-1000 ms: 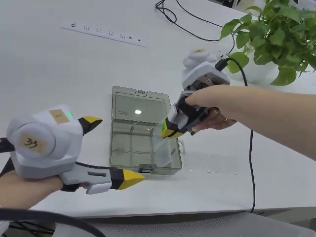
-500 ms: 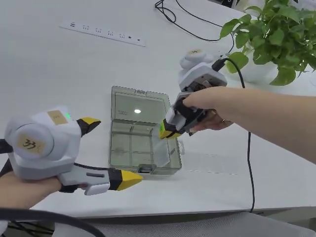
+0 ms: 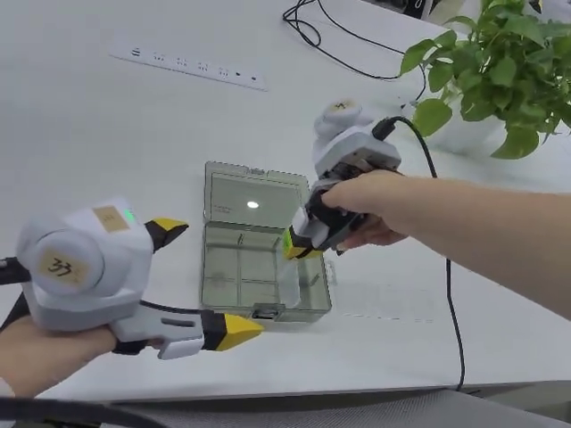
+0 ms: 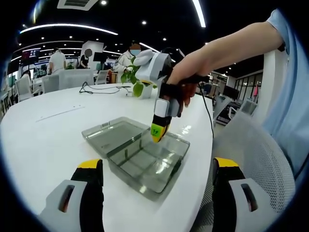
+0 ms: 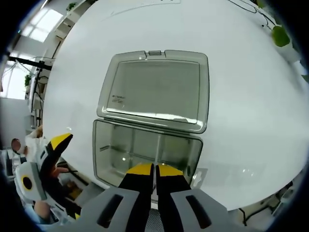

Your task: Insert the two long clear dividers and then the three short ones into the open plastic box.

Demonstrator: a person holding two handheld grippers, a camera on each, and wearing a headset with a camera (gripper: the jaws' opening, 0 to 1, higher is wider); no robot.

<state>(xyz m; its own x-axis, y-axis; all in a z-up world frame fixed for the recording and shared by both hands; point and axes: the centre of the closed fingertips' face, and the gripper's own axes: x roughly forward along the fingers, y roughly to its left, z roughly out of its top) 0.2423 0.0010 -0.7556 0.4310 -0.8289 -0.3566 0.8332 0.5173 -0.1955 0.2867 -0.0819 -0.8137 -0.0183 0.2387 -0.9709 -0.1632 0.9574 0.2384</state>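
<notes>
Head view: left gripper (image 3: 203,278) sits low-left, jaws spread wide, nothing held; right gripper (image 3: 299,249) hangs tips-down over the right end of the open plastic box (image 3: 223,290) on the table (image 3: 107,116), lid (image 3: 254,192) flat behind. Left gripper view: own jaws far apart, box ahead btwn them. Right gripper view: jaws pinched nearly together above the box's near wall; whether they grip anything clear can't be told.

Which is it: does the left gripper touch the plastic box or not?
Apart. In the left gripper view, white table shows between the open left gripper and the plastic box.
</notes>
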